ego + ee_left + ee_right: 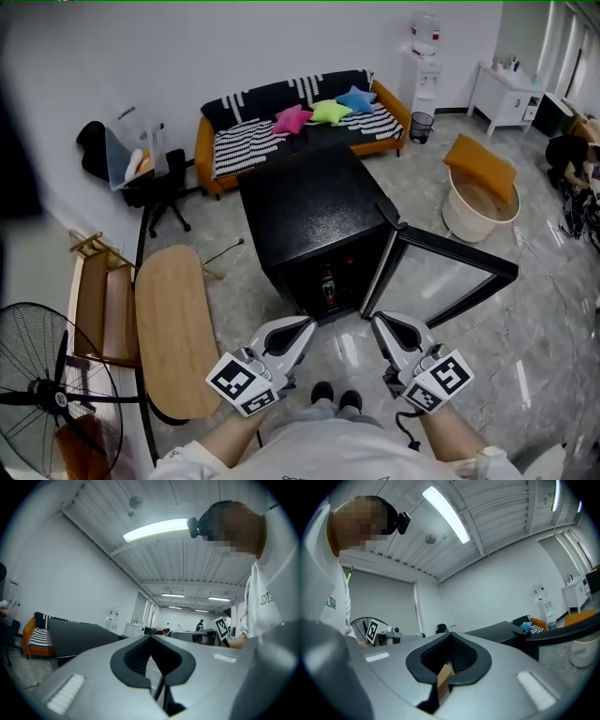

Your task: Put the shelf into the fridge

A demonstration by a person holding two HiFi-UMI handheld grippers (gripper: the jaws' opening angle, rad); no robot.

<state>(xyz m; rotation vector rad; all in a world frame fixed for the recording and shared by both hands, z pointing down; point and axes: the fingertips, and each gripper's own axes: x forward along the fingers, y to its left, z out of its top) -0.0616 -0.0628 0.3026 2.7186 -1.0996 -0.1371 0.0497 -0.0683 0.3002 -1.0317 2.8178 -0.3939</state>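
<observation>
below the boxy black fridge point(314, 220), left gripper point(307, 324) and right gripper point(378, 320) closed.

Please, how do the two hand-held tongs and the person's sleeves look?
Both the left tongs and the right tongs are light grey plastic with black ribbed inner pads. Each carries a cube with black-and-white square markers. A black cable hangs at the right one. The sleeves are white.

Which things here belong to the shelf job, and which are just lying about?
Job: fridge, its open door, left tool and right tool, both shut and empty. The shelf itself is not visible.
Lying about: sofa, wooden table, fan, tub, office chair.
</observation>
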